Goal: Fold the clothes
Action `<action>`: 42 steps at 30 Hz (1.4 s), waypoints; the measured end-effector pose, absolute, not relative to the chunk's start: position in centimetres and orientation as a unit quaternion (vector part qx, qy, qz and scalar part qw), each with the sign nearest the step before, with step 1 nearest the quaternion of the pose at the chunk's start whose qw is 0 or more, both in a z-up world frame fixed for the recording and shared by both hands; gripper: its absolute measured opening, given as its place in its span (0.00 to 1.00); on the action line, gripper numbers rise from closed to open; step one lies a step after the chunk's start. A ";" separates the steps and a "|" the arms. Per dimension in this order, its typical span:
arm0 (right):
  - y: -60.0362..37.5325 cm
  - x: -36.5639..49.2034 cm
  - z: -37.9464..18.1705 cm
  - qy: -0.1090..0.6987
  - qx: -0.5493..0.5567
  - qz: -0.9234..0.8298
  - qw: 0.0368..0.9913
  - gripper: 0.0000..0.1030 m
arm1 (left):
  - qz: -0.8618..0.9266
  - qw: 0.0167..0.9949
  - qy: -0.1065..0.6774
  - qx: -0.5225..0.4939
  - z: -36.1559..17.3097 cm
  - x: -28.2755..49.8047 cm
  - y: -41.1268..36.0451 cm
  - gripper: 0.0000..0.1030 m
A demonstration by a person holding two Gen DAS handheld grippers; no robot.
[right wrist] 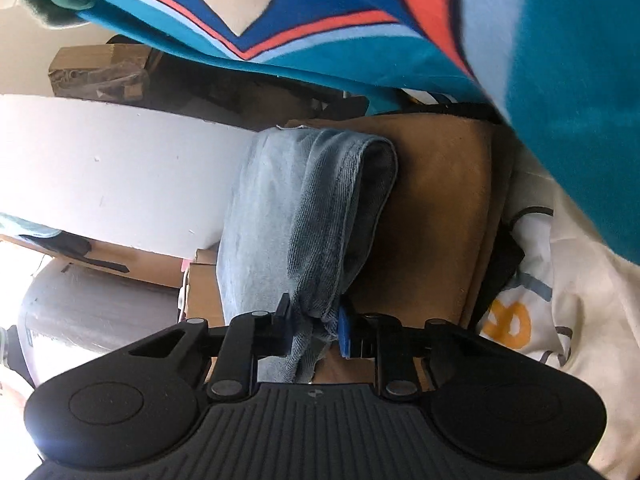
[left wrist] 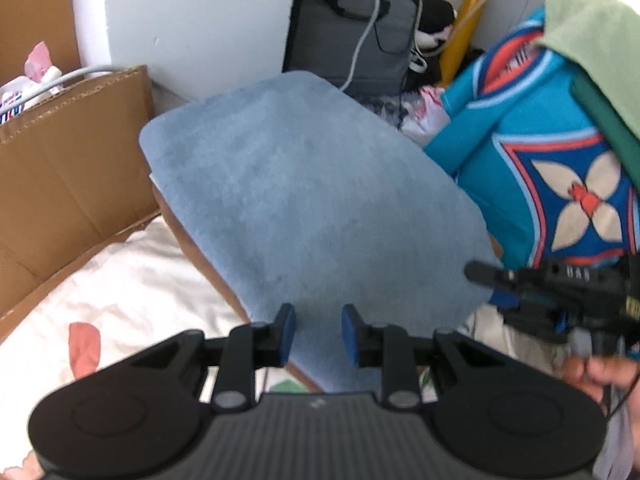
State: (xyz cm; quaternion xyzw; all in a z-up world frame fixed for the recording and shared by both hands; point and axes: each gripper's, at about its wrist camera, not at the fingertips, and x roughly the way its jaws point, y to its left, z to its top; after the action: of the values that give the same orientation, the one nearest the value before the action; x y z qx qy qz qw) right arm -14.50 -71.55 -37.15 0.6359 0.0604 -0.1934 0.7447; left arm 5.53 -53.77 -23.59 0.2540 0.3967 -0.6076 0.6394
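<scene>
Left wrist view: the left gripper (left wrist: 318, 334) hangs over the near edge of a folded light-blue denim garment (left wrist: 316, 196); its jaws stand narrowly apart with nothing between them.
Right wrist view: the right gripper (right wrist: 314, 330), rolled on its side, has its blue pads pressed on a frayed corner of the denim garment (right wrist: 304, 220).
Garment position: it lies folded flat on a tan padded seat (right wrist: 432, 208), one fold hanging over the seat's edge.
Probable purpose of grip: pinching the corner lets the next fold be carried across, while the free left gripper is placed to hold the cloth down.
Surroundings: a teal patterned blanket (left wrist: 560, 168) beside the seat's right edge; a cardboard box (left wrist: 72, 168) at its left; a grey laptop bag (left wrist: 352, 36) behind.
Writing: white characters on the right gripper (left wrist: 560, 292) body, too blurred to read.
</scene>
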 end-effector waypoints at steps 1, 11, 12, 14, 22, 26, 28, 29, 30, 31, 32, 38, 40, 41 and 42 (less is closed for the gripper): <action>-71.6 -14.5 -37.0 0.065 0.635 -0.197 0.744 0.22 | -0.606 0.639 0.397 0.258 -23.5 5.6 -53.5 0.26; -69.9 -13.3 -34.2 0.152 0.610 -0.262 0.733 0.59 | -0.573 0.660 0.423 0.238 -19.5 7.5 -52.8 0.92; -69.9 -13.1 -33.8 0.161 0.609 -0.269 0.728 0.64 | -0.567 0.662 0.428 0.238 -19.1 7.6 -52.8 0.93; -69.9 -12.3 -32.6 0.187 0.601 -0.278 0.725 0.71 | -0.556 0.666 0.438 0.236 -18.2 7.9 -52.8 0.99; -68.6 -10.3 -28.4 0.245 0.559 -0.307 0.730 0.92 | -0.534 0.677 0.454 0.225 -13.5 9.0 -51.9 0.99; -68.6 -8.6 -27.0 0.284 0.551 -0.309 0.721 0.96 | -0.510 0.686 0.476 0.208 -11.2 10.3 -51.3 0.99; -68.5 -7.7 -26.5 0.307 0.557 -0.308 0.708 0.96 | -0.494 0.692 0.490 0.193 -9.8 11.0 -50.7 0.99; -68.4 -7.5 -26.0 0.317 0.559 -0.307 0.702 0.96 | -0.487 0.697 0.492 0.188 -8.9 11.3 -50.3 0.99; -68.3 -7.3 -25.5 0.323 0.558 -0.308 0.700 0.96 | -0.480 0.701 0.495 0.183 -8.0 11.5 -49.8 0.99; -68.2 -7.1 -24.9 0.330 0.556 -0.308 0.698 0.96 | -0.476 0.702 0.498 0.180 -7.2 11.8 -49.3 0.99; -68.1 -6.9 -24.3 0.335 0.555 -0.308 0.696 0.96 | -0.473 0.703 0.502 0.176 -6.3 12.0 -48.9 1.00; -67.4 -6.0 -19.4 0.347 0.547 -0.287 0.706 0.96 | -0.451 0.718 0.501 0.171 -1.4 12.7 -45.3 1.00; -66.9 -5.6 -17.6 0.356 0.539 -0.274 0.712 0.96 | -0.448 0.721 0.506 0.152 0.0 12.6 -43.9 1.00; -66.6 -5.5 -16.7 0.359 0.535 -0.267 0.717 0.96 | -0.448 0.722 0.508 0.143 0.7 12.5 -43.2 1.00; -66.3 -5.4 -15.6 0.362 0.528 -0.261 0.722 0.96 | -0.447 0.723 0.507 0.144 1.3 12.4 -42.6 1.00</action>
State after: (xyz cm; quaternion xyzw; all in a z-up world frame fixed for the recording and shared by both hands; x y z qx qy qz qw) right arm -5.42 -66.25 -15.59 0.5284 0.3619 -0.2613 0.7222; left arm 12.41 -42.63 1.32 0.1437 0.5068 -0.4470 0.7230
